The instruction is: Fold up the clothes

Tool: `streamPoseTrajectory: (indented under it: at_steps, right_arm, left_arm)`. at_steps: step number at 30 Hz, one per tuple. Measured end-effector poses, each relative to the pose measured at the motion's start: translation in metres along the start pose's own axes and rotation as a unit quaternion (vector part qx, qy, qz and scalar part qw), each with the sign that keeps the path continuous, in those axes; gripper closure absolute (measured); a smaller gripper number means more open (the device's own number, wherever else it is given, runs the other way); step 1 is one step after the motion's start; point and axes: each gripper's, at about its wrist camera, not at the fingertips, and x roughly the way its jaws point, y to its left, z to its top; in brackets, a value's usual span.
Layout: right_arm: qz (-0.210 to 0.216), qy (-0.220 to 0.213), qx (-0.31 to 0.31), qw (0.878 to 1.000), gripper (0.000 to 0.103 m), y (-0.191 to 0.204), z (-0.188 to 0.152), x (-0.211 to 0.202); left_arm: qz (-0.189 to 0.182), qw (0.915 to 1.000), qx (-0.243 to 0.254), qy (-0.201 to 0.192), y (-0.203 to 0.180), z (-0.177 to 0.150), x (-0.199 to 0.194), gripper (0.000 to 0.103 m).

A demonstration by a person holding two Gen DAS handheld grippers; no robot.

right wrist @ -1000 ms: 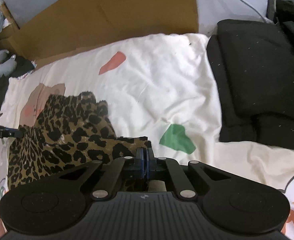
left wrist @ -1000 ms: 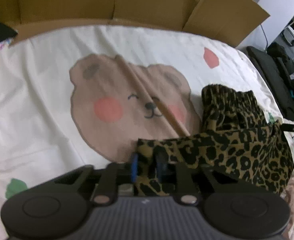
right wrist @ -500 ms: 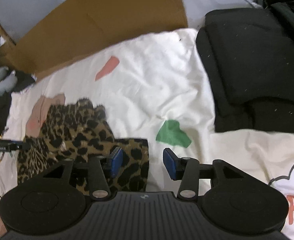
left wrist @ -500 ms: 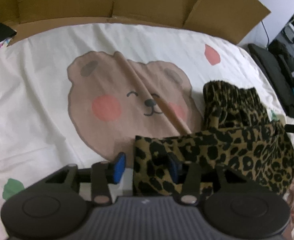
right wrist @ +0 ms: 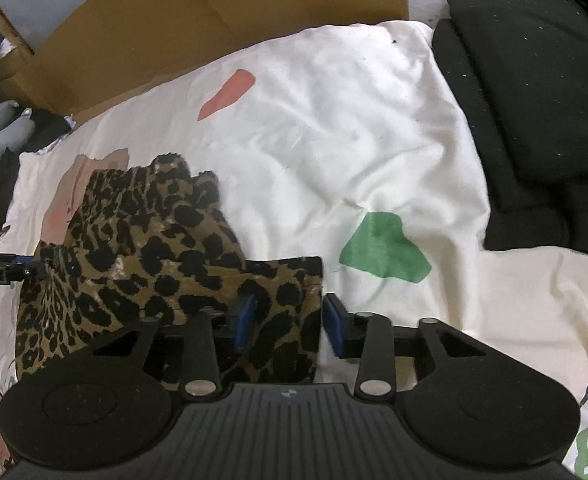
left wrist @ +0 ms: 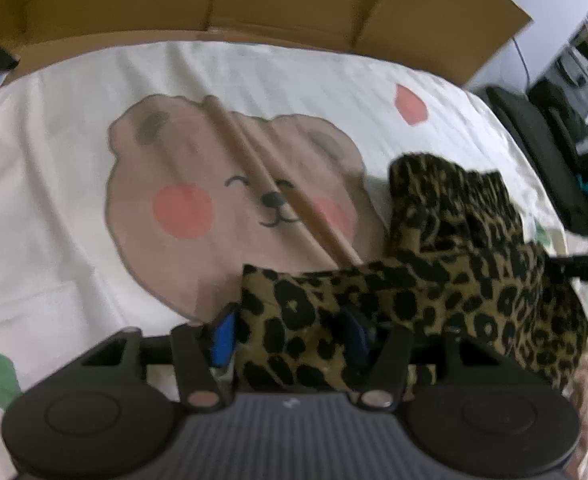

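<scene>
Both grippers, left gripper [left wrist: 289, 334] and right gripper [right wrist: 287, 320], sit fingers apart straddling the leopard-print garment [right wrist: 141, 248], lying folded on the bear-print sheet [left wrist: 73, 240] at lower centre, likely just laid down.

The right gripper [right wrist: 289, 322] fills the bottom of the frame, its blue-padded jaws spread apart with a corner of the leopard-print garment [right wrist: 141, 256] lying between them. The garment sits bunched at lower left on the white bedsheet [right wrist: 354, 120], which carries a green patch [right wrist: 384, 248] right of centre and a coral patch [right wrist: 227, 94] above. Folded black clothes [right wrist: 534, 120] occupy the upper right, brown cardboard [right wrist: 197, 20] the upper left.
</scene>
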Motion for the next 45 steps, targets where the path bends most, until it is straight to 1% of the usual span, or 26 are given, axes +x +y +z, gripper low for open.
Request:
streamPoseTrajectory:
  at_steps: [1, 2, 3, 4, 7, 11, 13, 15, 23, 29, 34, 38, 41, 45]
  right_arm:
    - [0.0, -0.002, 0.0, 1.0, 0.075, 0.001, -0.001, 0.0]
    - [0.001, -0.004, 0.001, 1.0, 0.079, 0.002, -0.001, 0.0]
    - [0.002, -0.008, 0.005, 1.0, 0.083, 0.002, -0.001, 0.0]
    - [0.007, -0.014, 0.014, 1.0, 0.098, 0.001, -0.001, -0.002]
    - [0.013, -0.033, 0.036, 0.999, 0.099, -0.003, -0.001, -0.014]
    - [0.02, -0.054, 0.047, 0.997, 0.099, -0.002, 0.002, -0.038]
    - [0.026, -0.062, 0.053, 0.996, 0.099, -0.002, 0.002, -0.048]
    - [0.028, -0.068, 0.057, 0.996, 0.099, -0.002, 0.002, -0.055]
    - [0.028, -0.087, 0.067, 0.994, 0.099, 0.002, 0.001, -0.077]
    - [0.031, -0.094, 0.072, 0.993, 0.099, 0.002, 0.012, -0.078]
    - [0.026, -0.099, 0.069, 0.992, 0.099, 0.005, 0.025, -0.075]
    - [0.023, -0.102, 0.07, 0.992, 0.099, 0.005, 0.036, -0.071]
    - [0.017, -0.098, 0.073, 0.992, 0.099, 0.002, 0.043, -0.063]
    - [0.01, -0.083, 0.088, 0.993, 0.099, -0.006, 0.047, -0.047]
  left_arm:
    - [0.007, 1.0, 0.0, -0.002, -0.001, 0.0, 0.0, 0.065]
    - [0.012, 0.9999, -0.005, -0.004, 0.0, 0.0, 0.0, 0.077]
    - [0.011, 0.9997, -0.021, -0.005, 0.003, 0.0, -0.001, 0.087]
    - [0.01, 0.9993, -0.035, -0.006, 0.006, 0.0, -0.002, 0.092]
    - [0.012, 0.9985, -0.051, -0.015, 0.004, -0.001, -0.009, 0.094]
    - [0.014, 0.9973, -0.059, -0.042, -0.001, -0.003, -0.032, 0.095]
    - [0.018, 0.9959, -0.073, -0.051, 0.002, -0.004, -0.044, 0.095]
    - [0.014, 0.9946, -0.083, -0.06, 0.003, -0.004, -0.054, 0.095]
    - [0.017, 0.993, -0.079, -0.086, -0.01, 0.004, -0.077, 0.095]
    - [0.016, 0.9919, -0.084, -0.094, -0.006, 0.015, -0.077, 0.095]
    - [0.014, 0.99, -0.097, -0.101, -0.001, 0.028, -0.076, 0.095]
    - [0.018, 0.9898, -0.095, -0.104, 0.0, 0.04, -0.071, 0.095]
    - [0.02, 0.9906, -0.091, -0.1, 0.001, 0.048, -0.061, 0.095]
    - [0.023, 0.9928, -0.083, -0.084, 0.004, 0.055, -0.041, 0.095]
